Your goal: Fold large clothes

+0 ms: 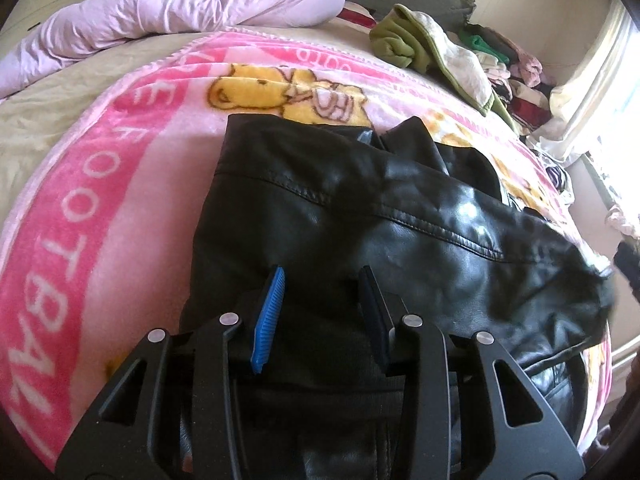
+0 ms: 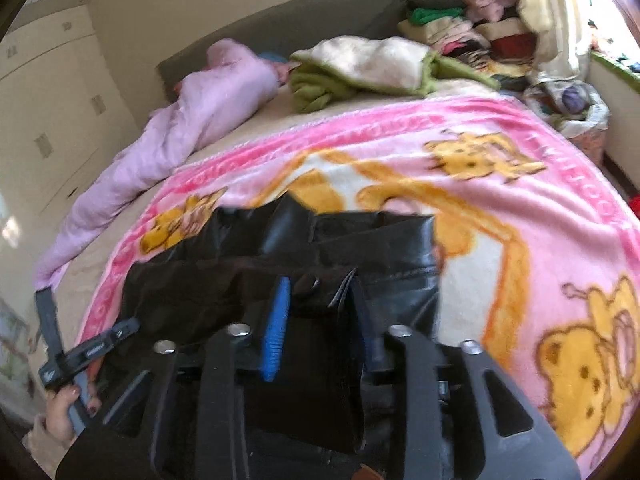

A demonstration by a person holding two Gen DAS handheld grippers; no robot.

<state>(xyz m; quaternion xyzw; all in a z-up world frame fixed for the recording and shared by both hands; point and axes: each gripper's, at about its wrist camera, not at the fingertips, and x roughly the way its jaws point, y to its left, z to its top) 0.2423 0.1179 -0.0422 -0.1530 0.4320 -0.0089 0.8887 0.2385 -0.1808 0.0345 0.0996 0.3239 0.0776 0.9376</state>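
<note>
A black leather jacket (image 1: 400, 216) lies folded on a pink cartoon blanket (image 1: 80, 220) spread over the bed. My left gripper (image 1: 323, 274) hovers at the jacket's near edge. Its blue pad (image 1: 270, 320) shows its whole ribbed face, the jaws stand apart, and only flat leather shows in the gap. My right gripper (image 2: 318, 300) is over the jacket (image 2: 240, 272) at its other end. Its jaws are apart around a flap with a snap button (image 2: 310, 284); the pads do not press on it. A hand (image 2: 64, 404) holds the left tool's handle.
A crumpled lilac duvet (image 1: 180, 8) lies along the bed's far side. A green and cream blanket (image 2: 360, 68) sits near the headboard (image 2: 300, 20). Piled clothes (image 2: 460, 28) fill the far corner by the window. White wardrobe doors (image 2: 52, 100) stand beyond the bed.
</note>
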